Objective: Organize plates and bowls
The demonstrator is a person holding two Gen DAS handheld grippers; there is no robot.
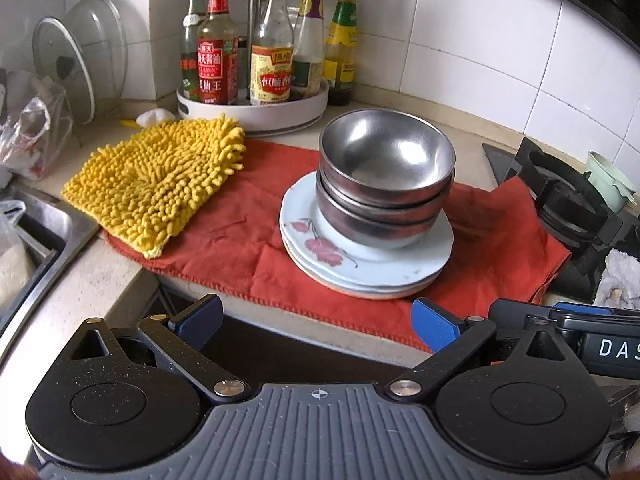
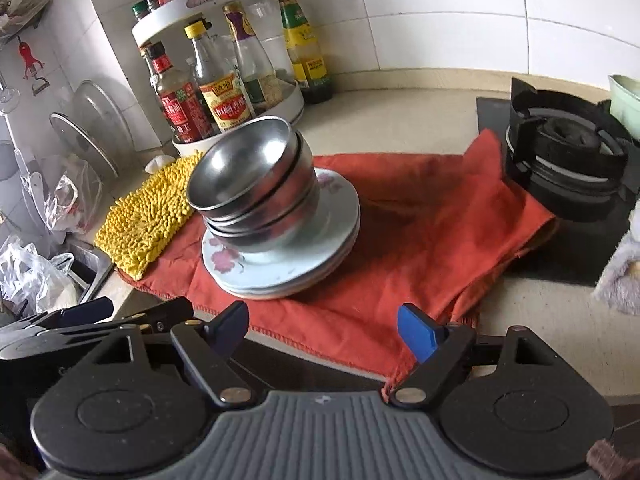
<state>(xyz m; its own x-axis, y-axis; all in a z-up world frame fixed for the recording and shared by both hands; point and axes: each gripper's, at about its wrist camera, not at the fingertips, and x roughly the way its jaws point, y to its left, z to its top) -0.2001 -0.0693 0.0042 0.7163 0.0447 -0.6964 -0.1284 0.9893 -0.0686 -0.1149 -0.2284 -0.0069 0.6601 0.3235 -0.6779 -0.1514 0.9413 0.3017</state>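
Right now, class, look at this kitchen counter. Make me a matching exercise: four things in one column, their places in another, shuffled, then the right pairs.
Things:
1. steel bowls
2. flowered plates
3. yellow mitt
4. sauce bottles

Places:
A. on the white turntable rack
B. stacked on the plates
C. lying on the red cloth's left end
D. directly on the red cloth, under the bowls

Pairs: 1-B, 2-D, 3-C, 4-A

"DAS" | on right tongs body [image 1: 600,344] | bottle labels unreadable
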